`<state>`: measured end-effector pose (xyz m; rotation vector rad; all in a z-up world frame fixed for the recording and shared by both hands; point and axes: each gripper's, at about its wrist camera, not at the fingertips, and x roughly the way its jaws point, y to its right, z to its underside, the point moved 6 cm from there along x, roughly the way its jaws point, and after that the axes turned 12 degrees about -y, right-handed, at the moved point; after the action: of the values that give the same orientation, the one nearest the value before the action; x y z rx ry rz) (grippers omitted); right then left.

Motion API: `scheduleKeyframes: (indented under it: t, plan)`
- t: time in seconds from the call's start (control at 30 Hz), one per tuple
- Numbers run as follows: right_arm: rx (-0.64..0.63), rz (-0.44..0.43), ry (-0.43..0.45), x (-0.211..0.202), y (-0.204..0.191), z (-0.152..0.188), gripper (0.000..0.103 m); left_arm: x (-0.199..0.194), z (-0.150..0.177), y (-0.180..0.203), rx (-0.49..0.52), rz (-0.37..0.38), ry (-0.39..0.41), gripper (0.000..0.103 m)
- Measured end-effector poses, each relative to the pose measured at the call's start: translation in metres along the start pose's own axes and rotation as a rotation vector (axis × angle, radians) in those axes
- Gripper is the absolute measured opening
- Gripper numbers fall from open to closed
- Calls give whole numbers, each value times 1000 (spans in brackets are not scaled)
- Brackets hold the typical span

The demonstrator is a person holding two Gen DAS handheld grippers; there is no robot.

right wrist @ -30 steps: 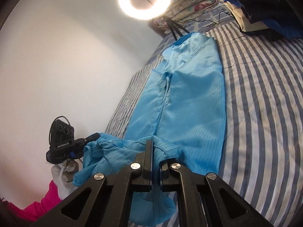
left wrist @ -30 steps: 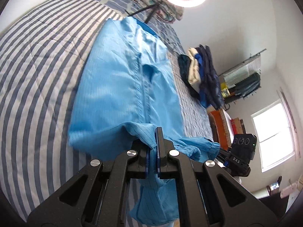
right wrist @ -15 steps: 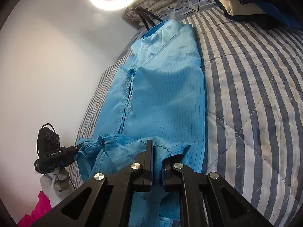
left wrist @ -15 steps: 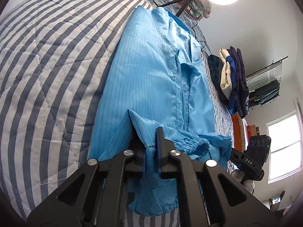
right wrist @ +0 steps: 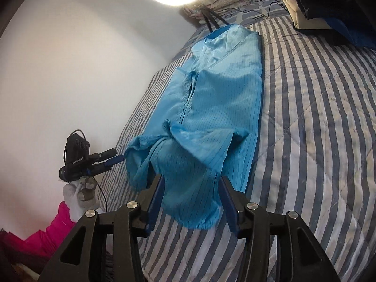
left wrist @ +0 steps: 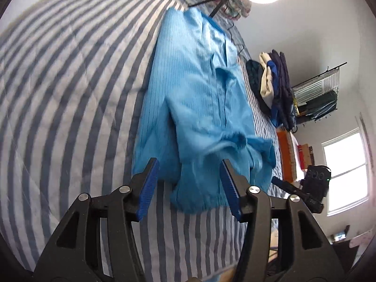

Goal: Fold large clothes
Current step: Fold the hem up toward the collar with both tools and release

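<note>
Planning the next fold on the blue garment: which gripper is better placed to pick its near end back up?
Probably the right gripper: the blue garment has its loose hem lying squarely between its just-opened jaws. The left gripper has also just opened, with cloth between its jaws, but its view is blurred, so its placement is less certain.

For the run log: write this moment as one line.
step: lower end folded up, released | left gripper: jaws just opening, off cloth | right gripper: same | blue garment: on striped bed

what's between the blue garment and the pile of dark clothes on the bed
Bare striped bedspread separates the blue garment from the dark clothes pile, clearest in the right wrist view.
</note>
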<state>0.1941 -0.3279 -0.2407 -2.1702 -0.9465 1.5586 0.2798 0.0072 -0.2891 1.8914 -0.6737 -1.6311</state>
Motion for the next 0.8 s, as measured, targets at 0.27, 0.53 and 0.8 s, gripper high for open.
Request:
scheduleKeyframes:
  t: [0.27, 0.53, 0.8]
  plan:
    - [8, 12, -125, 44, 3, 24, 34, 32, 20, -2, -43, 54, -118, 54]
    - [-30, -22, -29, 28, -16, -8, 10, 34, -2, 34, 2, 120, -82, 23]
    - [-12, -5, 117, 22, -34, -67, 33, 13, -56, 65, 18, 87, 109, 49]
